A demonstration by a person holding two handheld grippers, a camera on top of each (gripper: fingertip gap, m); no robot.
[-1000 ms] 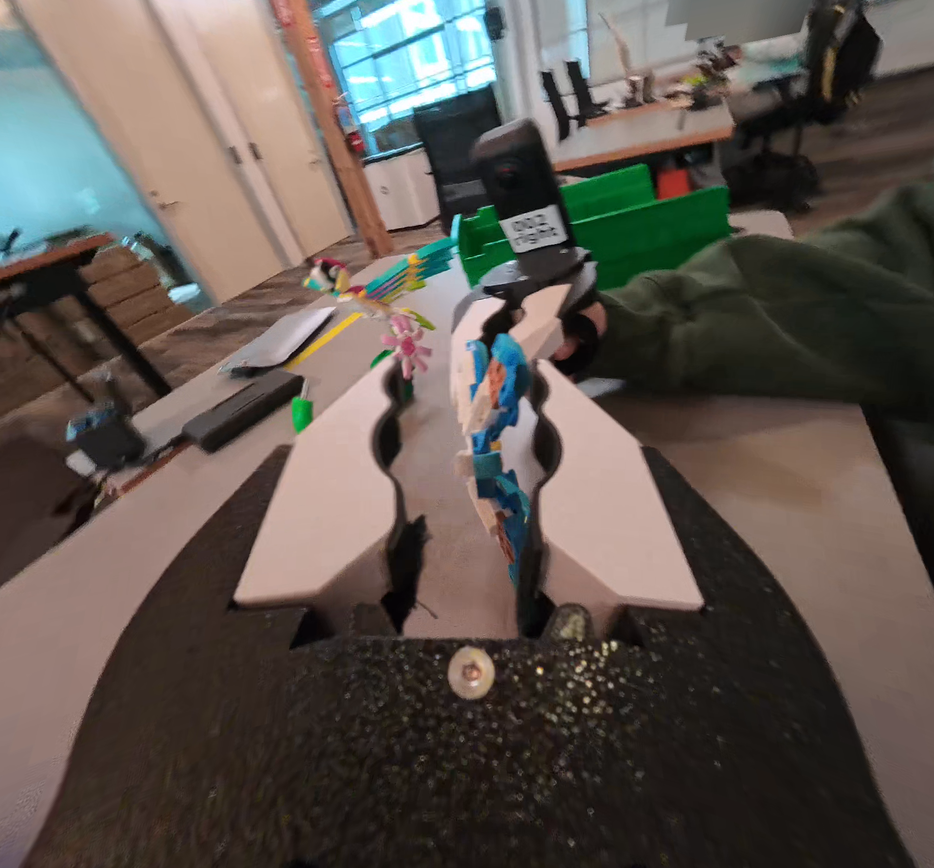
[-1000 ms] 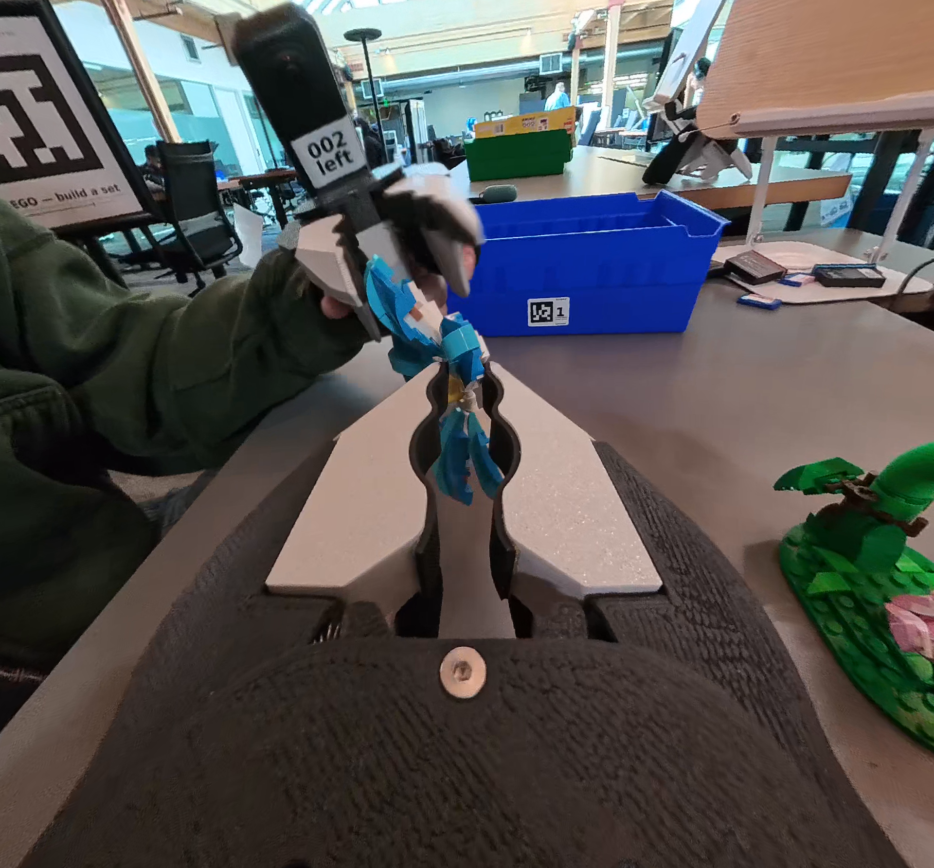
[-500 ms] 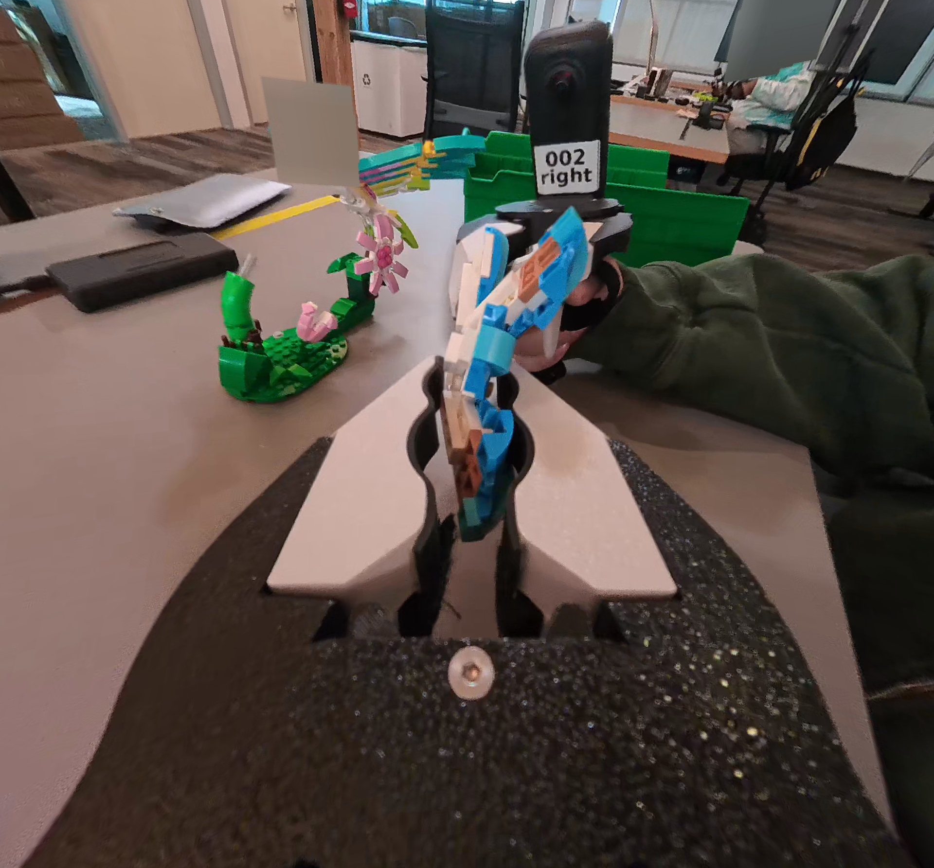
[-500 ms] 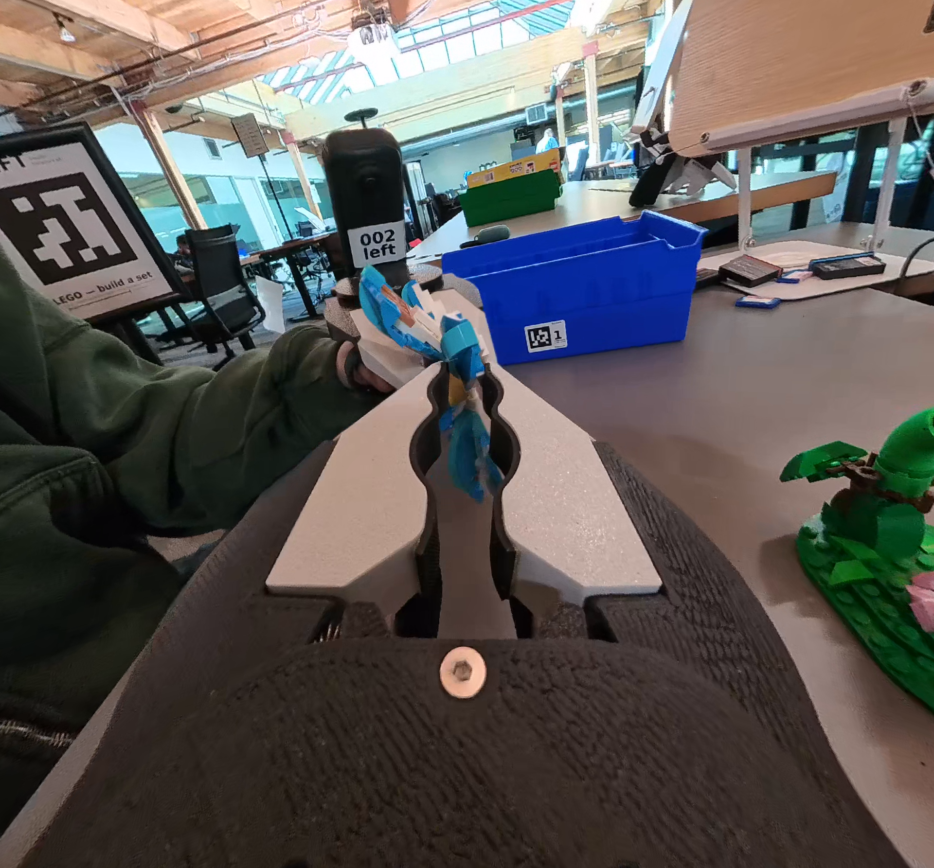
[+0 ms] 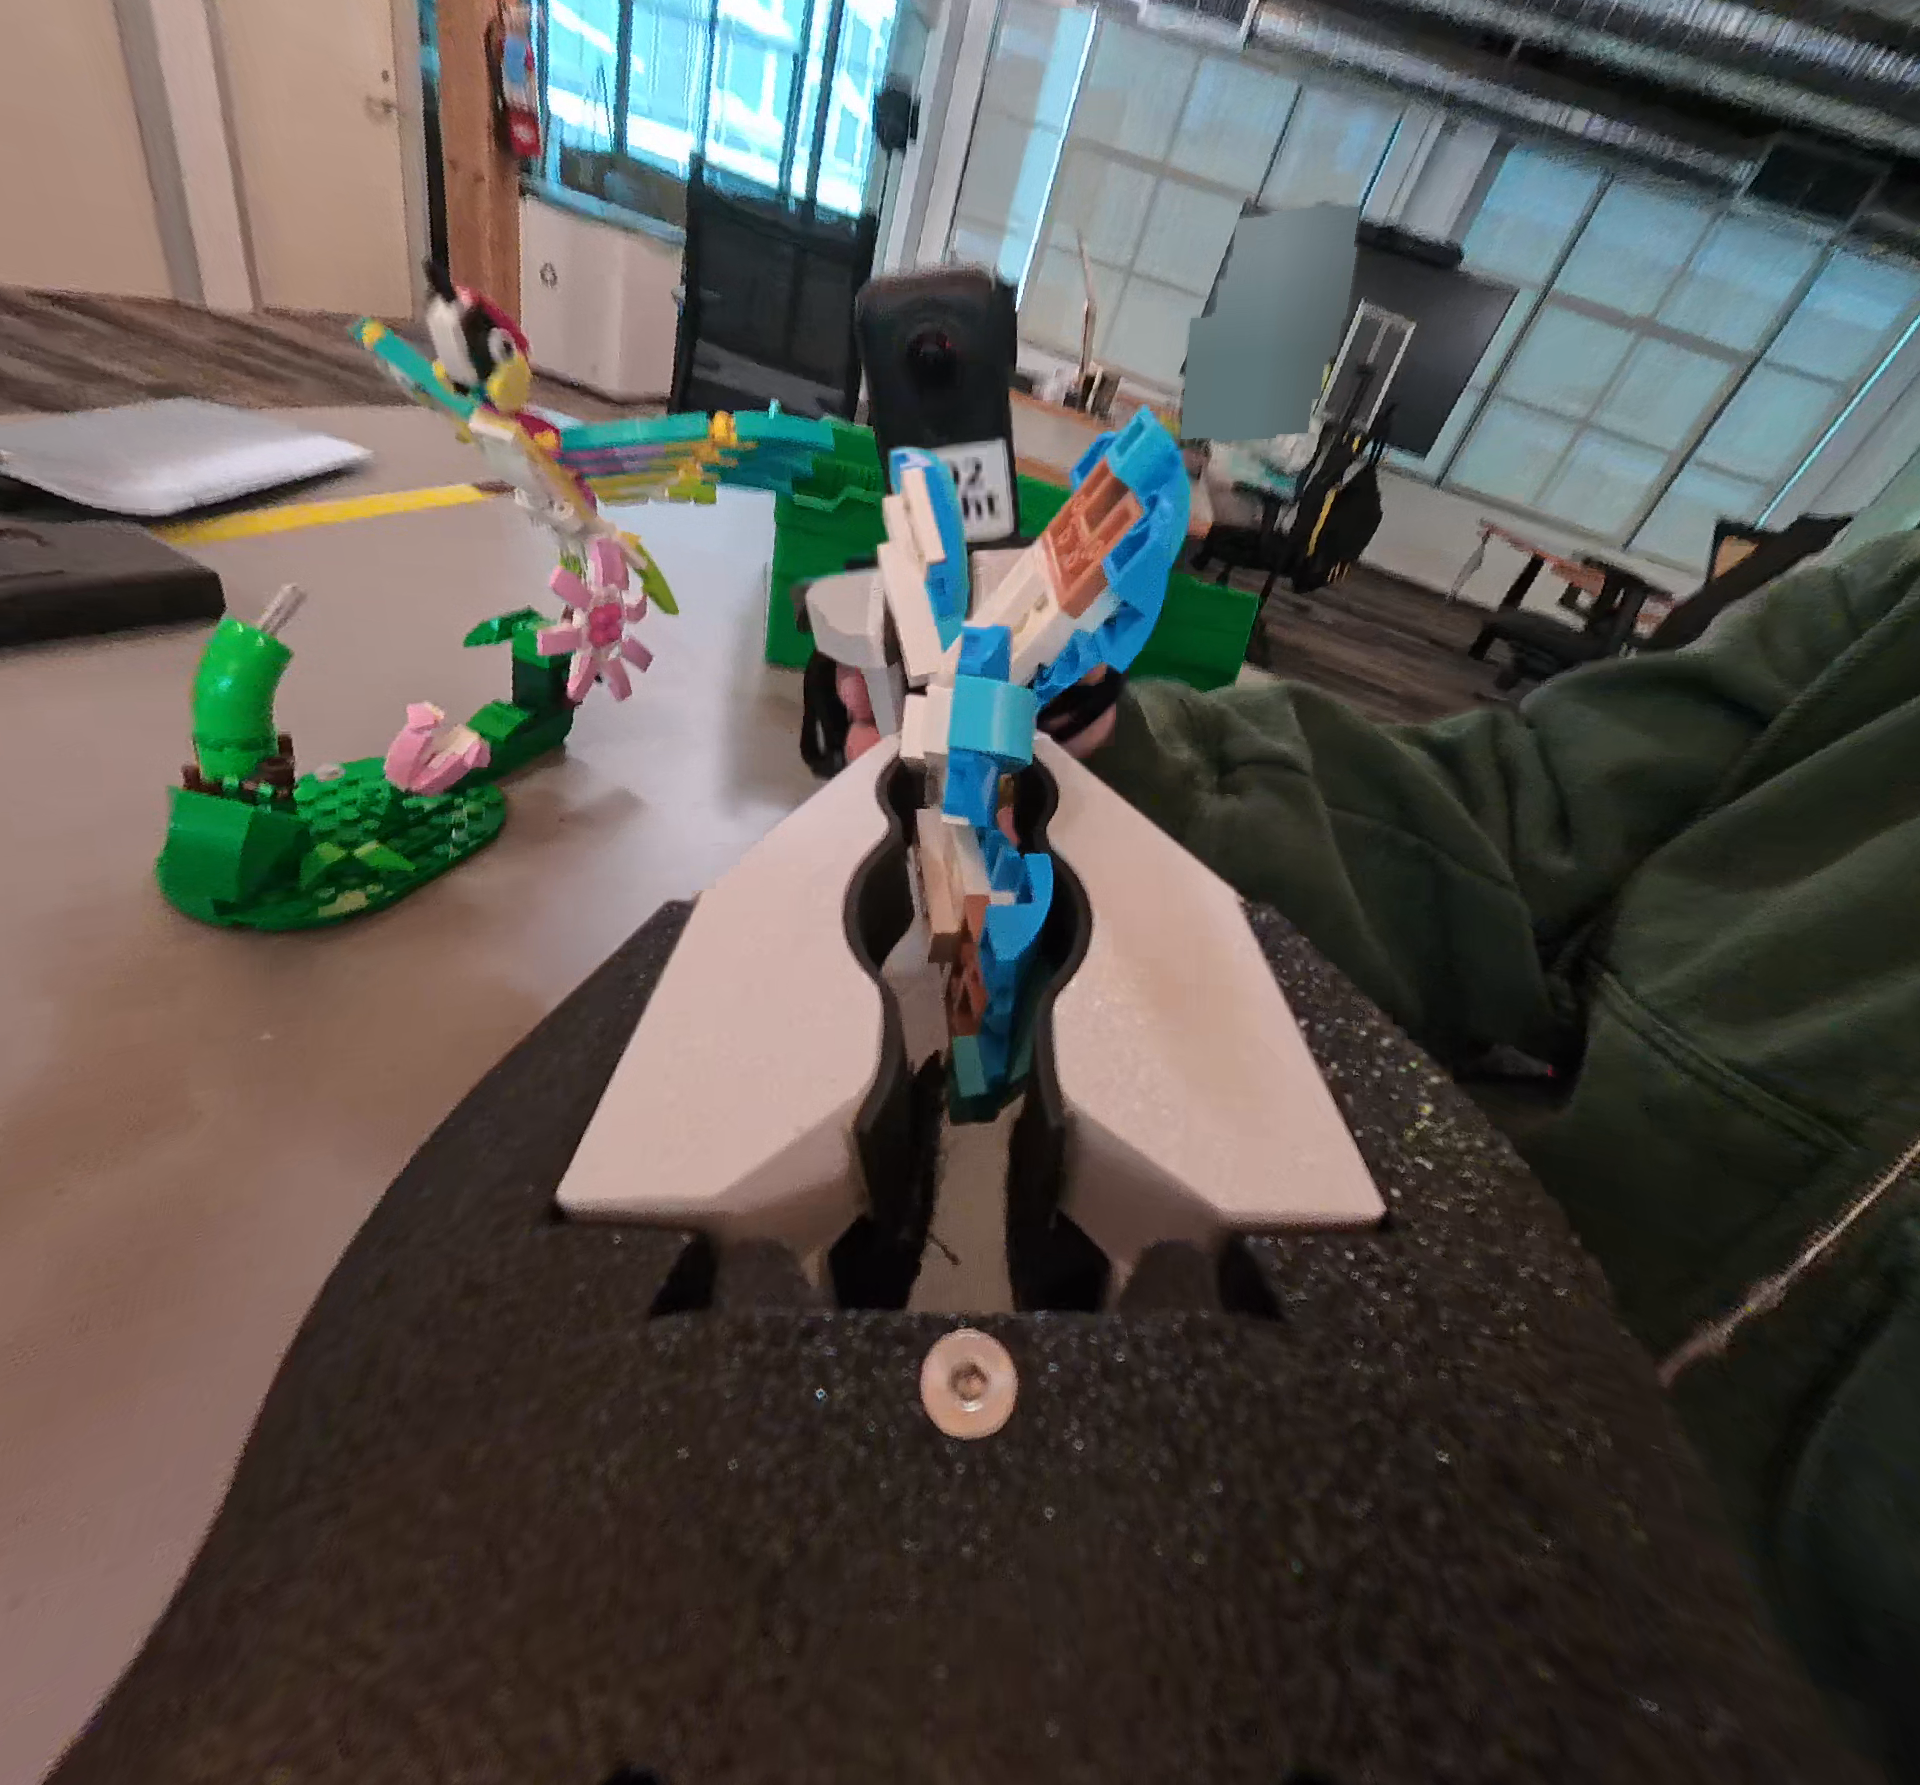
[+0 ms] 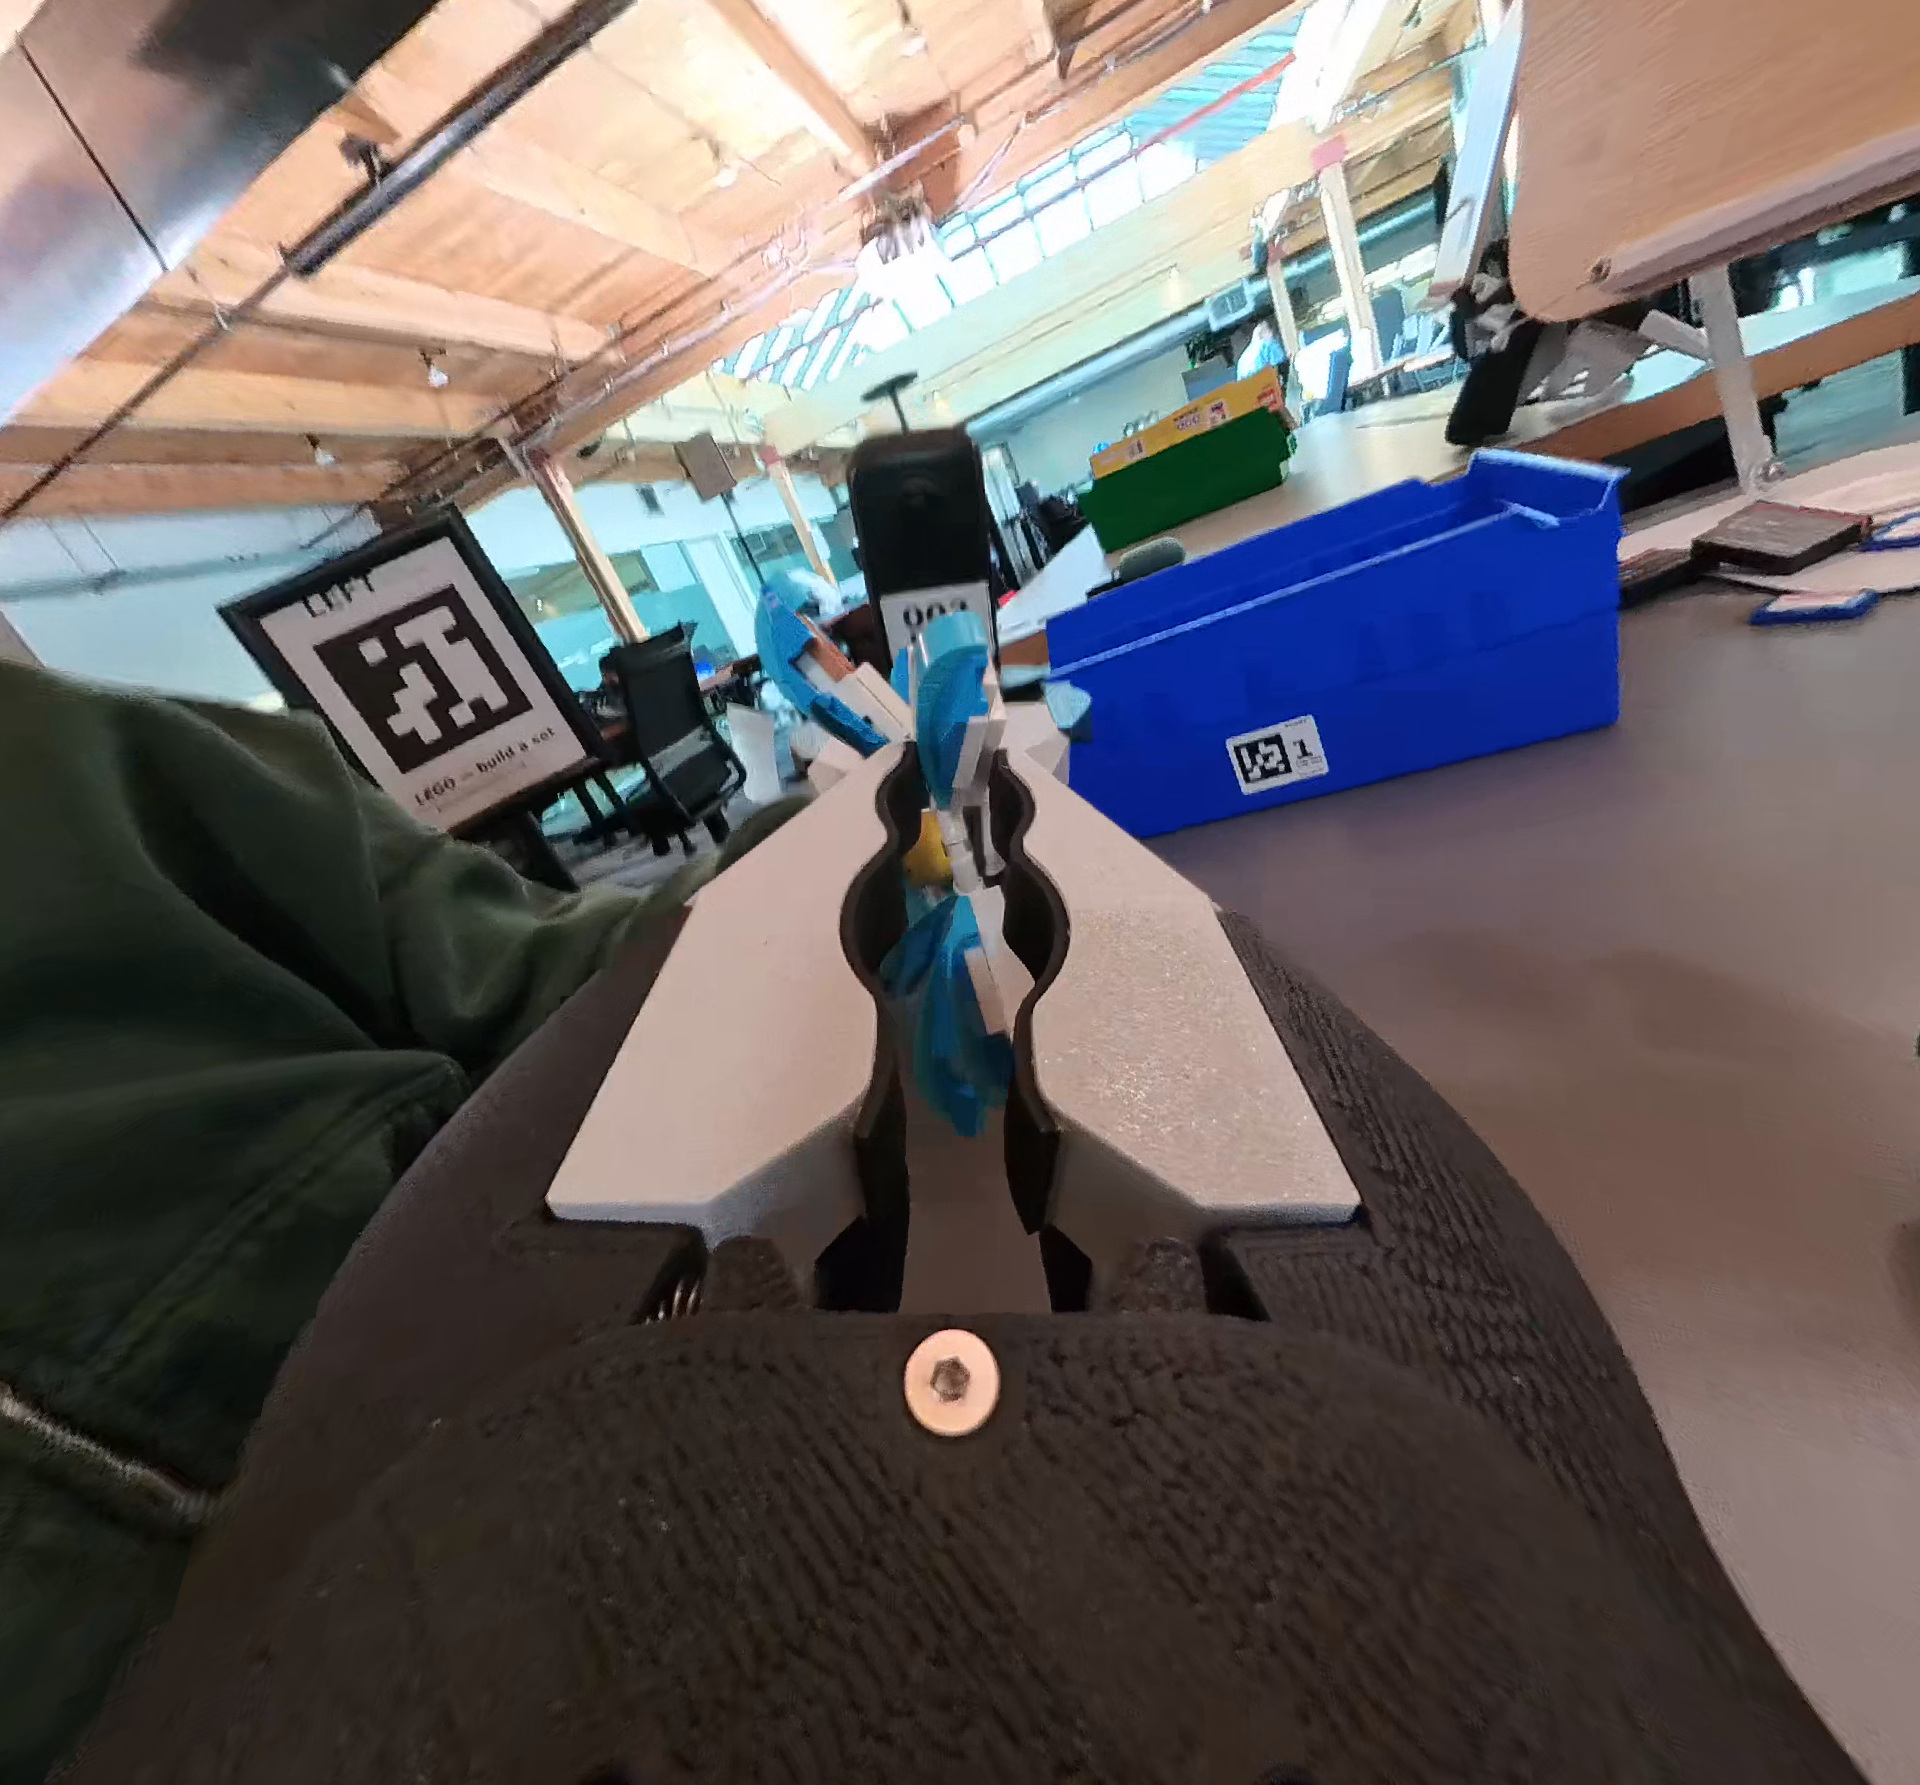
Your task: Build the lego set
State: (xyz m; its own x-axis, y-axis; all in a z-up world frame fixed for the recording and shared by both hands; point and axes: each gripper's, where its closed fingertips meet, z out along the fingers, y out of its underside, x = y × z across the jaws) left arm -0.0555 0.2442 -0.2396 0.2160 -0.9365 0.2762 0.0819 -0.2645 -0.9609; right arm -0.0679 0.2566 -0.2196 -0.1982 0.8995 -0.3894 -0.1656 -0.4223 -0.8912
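Left wrist view is showing my left gripper (image 5: 971, 769) clamping the blue bird (image 5: 1101, 540), a blue-and-white brick model; its fingers are pinching the lower body, while the spread wings are rising just ahead of the fingertips. My right gripper (image 6: 951, 769) is facing it from the far side, nose to nose, and in its own view it is also closing on the bird, with blue and white pieces sitting between its scalloped pads, so both grippers are gripping the one model and lifting it clear of the table (image 5: 208, 1060). Which part of the bird the right one is pinching I cannot tell, since that view is blurring at the tips. Off to the left of my left gripper, well apart, a green base (image 5: 312, 842) is standing on the table with pink flowers and a bare green stem, and a parrot (image 5: 499, 385) is perching above its far end. A green bin (image 5: 810, 572) is sitting beyond the right gripper in that view. To the right of my right gripper, a blue bin (image 6: 1351, 686) is resting near on the table. A green sleeve (image 5: 1558, 852) is filling the side of each view.
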